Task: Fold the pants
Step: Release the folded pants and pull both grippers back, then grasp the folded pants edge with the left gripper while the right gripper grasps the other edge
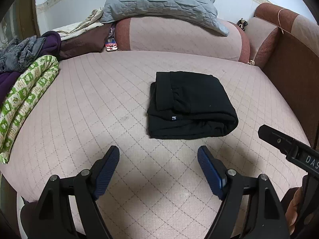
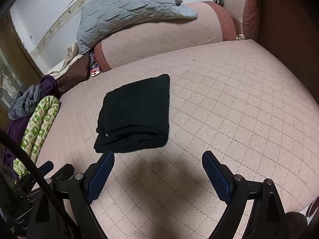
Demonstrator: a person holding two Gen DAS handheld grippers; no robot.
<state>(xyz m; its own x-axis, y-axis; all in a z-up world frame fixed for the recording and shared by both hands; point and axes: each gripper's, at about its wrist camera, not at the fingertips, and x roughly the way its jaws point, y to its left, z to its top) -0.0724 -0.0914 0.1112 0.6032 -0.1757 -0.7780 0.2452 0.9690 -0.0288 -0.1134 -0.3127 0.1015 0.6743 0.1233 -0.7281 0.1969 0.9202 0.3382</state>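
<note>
Black pants (image 1: 189, 105) lie folded into a compact rectangle on the pink quilted sofa seat (image 1: 99, 103). They also show in the right wrist view (image 2: 135, 113). My left gripper (image 1: 158, 153) is open and empty, hovering above the seat just in front of the pants. My right gripper (image 2: 158, 157) is open and empty, in front and to the right of the pants; its left finger (image 2: 103, 165) overlaps the pants' near edge in the image. Part of the right gripper shows at the right edge of the left wrist view (image 1: 287, 143).
A pile of clothes, with a green patterned cloth (image 1: 26, 99), denim and purple fabric, lies at the left. A grey quilted pillow (image 1: 163, 0) rests on the pink back cushion (image 1: 179, 37). The brown armrest (image 1: 289, 59) bounds the right side.
</note>
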